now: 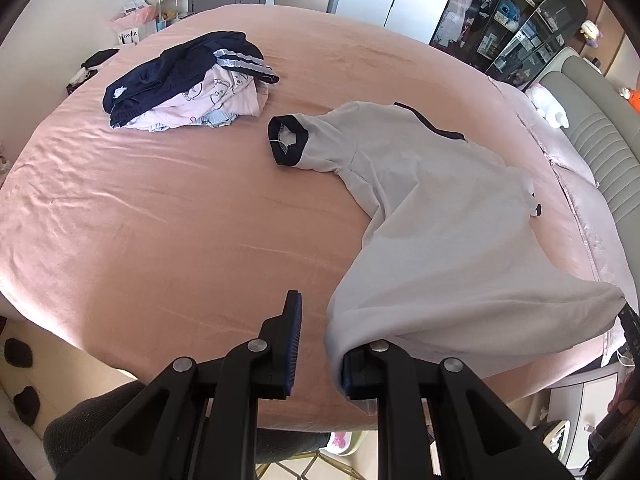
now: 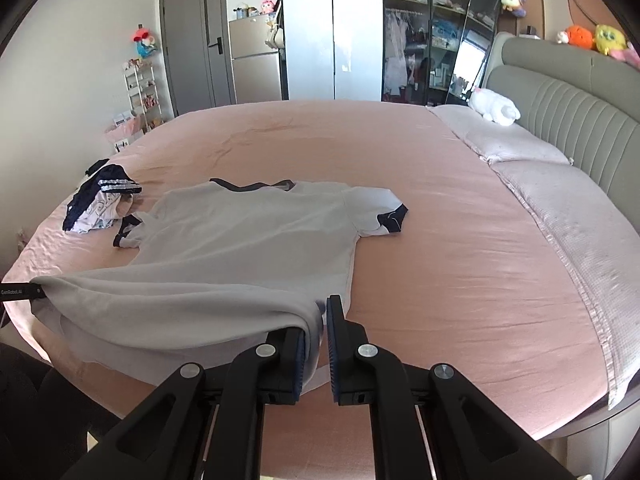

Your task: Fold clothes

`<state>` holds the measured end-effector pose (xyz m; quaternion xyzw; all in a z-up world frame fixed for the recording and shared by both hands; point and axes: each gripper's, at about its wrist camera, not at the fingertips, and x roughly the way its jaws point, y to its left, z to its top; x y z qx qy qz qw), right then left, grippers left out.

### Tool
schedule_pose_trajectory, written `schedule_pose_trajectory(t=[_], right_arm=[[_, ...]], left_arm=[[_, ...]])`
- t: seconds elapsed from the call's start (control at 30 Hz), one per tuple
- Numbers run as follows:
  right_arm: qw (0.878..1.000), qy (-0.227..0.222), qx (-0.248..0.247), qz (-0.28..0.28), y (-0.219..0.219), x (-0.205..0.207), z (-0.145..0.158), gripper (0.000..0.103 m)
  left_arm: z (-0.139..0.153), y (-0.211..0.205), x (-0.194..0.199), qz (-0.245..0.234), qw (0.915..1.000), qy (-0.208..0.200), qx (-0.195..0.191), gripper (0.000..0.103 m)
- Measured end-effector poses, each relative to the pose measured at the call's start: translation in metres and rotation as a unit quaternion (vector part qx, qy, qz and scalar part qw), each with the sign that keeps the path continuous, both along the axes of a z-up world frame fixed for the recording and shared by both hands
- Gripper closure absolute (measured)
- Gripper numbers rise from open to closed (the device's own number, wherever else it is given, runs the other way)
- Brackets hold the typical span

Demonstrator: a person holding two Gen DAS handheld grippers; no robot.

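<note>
A white T-shirt (image 1: pixel 440 220) (image 2: pixel 248 232) with dark navy collar and sleeve cuffs lies spread on the pink bed (image 1: pixel 160 220) (image 2: pixel 440 280). Its bottom hem is lifted off the sheet and stretched between both grippers. My left gripper (image 1: pixel 316 304) has its jaws close together. One hem corner wraps over its right finger and hides that pad, and a narrow slit shows beside the left pad. My right gripper (image 2: pixel 320 308) is shut on the other hem corner, and cloth hangs down between its pads. Each gripper shows at the edge of the other view.
A pile of clothes (image 1: pixel 188 80) (image 2: pixel 100 204), navy with white stripes over pale printed pieces, sits near the bed's far left edge. Pillows (image 2: pixel 560 208), a white plush toy (image 2: pixel 494 108) and a grey headboard (image 2: pixel 580 92) line the right side. A person's grey-clad knee (image 1: pixel 80 432) is below the bed edge.
</note>
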<state>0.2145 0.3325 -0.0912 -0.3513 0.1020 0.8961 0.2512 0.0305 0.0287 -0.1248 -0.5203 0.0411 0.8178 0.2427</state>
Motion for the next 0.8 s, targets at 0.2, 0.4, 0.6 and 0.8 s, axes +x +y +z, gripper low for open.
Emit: schedule_pose_trajectory(t=[0.2, 0.4, 0.6, 0.8], right_arm=[[0.999, -0.027, -0.016, -0.008, -0.007, 0.022, -0.005, 0.096], [0.998, -0.028, -0.042, -0.024, -0.010, 0.048, -0.002, 0.096], [1.000, 0.019, -0.017, -0.018, -0.022, 0.078, 0.055, 0.096], [0.995, 0.076, 0.049, -0.036, -0.022, 0.085, 0.105, 0.094]], left_arm=[[0.004, -0.011, 0.022, -0.018, 0.9998, -0.008, 0.006, 0.088], [0.031, -0.028, 0.038, -0.016, 0.9991, 0.006, 0.040, 0.088], [0.092, -0.048, 0.057, 0.000, 0.9956, 0.068, 0.064, 0.088], [0.138, -0.057, 0.062, 0.012, 0.9874, 0.135, 0.081, 0.078]])
